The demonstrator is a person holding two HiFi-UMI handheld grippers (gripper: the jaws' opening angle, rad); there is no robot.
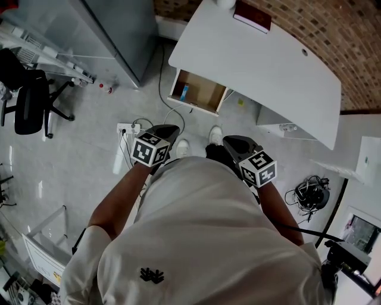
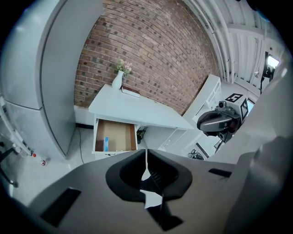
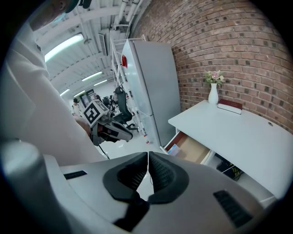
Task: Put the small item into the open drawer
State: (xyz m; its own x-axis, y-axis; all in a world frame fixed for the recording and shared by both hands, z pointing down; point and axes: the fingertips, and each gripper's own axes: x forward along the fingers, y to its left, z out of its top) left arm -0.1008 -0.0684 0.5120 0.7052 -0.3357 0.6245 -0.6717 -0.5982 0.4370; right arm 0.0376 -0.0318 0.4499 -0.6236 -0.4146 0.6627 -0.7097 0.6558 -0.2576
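Observation:
The white desk's drawer (image 1: 205, 89) stands open, its wooden bottom bare apart from a small blue item (image 1: 184, 91) lying at its left side. From the left gripper view the drawer (image 2: 120, 135) and the blue item (image 2: 105, 143) sit straight ahead and well beyond reach. The right gripper view has the drawer (image 3: 194, 150) and the item (image 3: 173, 149) to the right. My left gripper (image 1: 166, 130) (image 2: 146, 157) is shut with nothing between its jaws. My right gripper (image 1: 232, 142) (image 3: 148, 160) is also shut and empty. Both are held close to my body, over the floor short of the drawer.
The white desk (image 1: 256, 59) carries a red book (image 1: 253, 15) and a white vase (image 2: 117, 80). A grey fridge (image 1: 113, 30) stands left of it. A black office chair (image 1: 30, 101), a power strip (image 1: 128, 128) and a cable bundle (image 1: 309, 193) lie around on the floor.

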